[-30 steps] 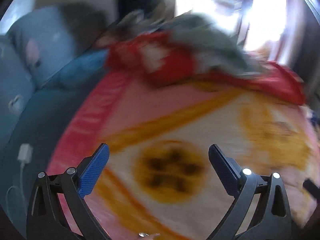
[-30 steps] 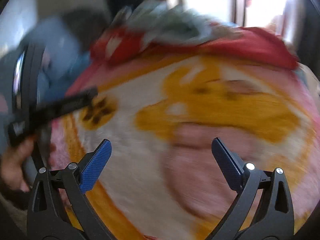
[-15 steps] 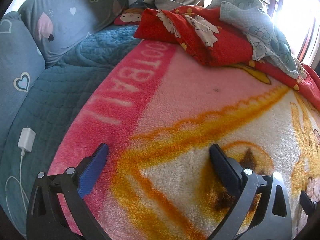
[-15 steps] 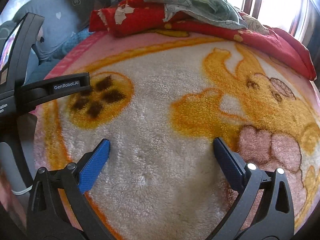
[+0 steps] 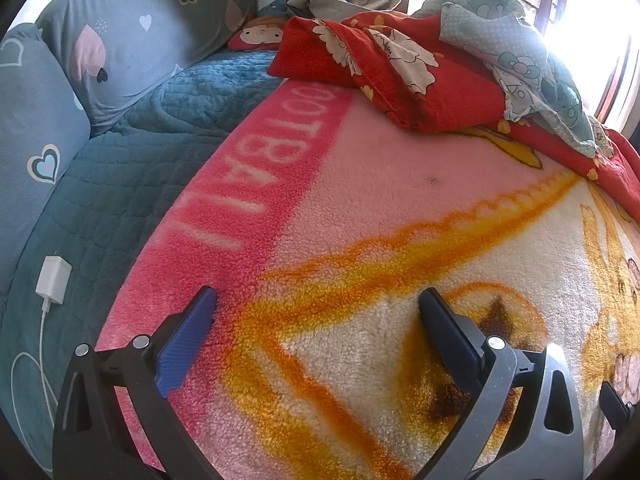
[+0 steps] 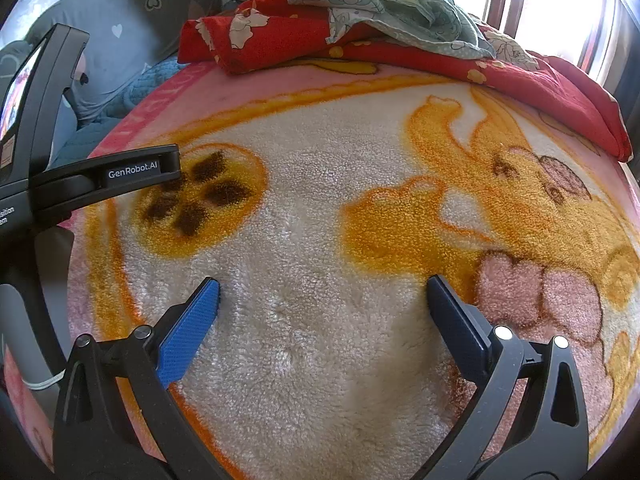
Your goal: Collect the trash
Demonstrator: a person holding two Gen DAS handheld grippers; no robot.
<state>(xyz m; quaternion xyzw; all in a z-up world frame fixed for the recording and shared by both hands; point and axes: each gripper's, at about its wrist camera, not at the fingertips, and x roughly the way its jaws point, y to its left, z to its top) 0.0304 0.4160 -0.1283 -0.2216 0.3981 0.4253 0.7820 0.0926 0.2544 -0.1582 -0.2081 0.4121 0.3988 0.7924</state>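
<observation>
My right gripper [image 6: 322, 306] hangs with its jaws spread wide and nothing between them, low over a fleecy cartoon blanket [image 6: 320, 344] on a bed. My left gripper [image 5: 316, 314] is likewise agape and empty above the blanket's pink lettered border [image 5: 276, 168]; its black body [image 6: 100, 176] juts into the right wrist's view from the left.

Beyond my fingers lie a folded red quilt [image 5: 432, 80] with a pale green printed cloth [image 5: 520, 52] heaped on it, then grey heart-print pillows [image 5: 132, 40] on a teal quilted cover [image 5: 120, 184]. A white charger plug [image 5: 53, 280] and its cable rest on that cover, left of the blanket.

No trash shows in either view. One small dark speck [image 5: 434, 180] sits on the pink pile, too small to tell whether it is litter or a stain. Whatever turns up here is likely light and crumply, I judge, so I would pinch it at a raised edge, clear of the soft fleece that could snag in my pads.
</observation>
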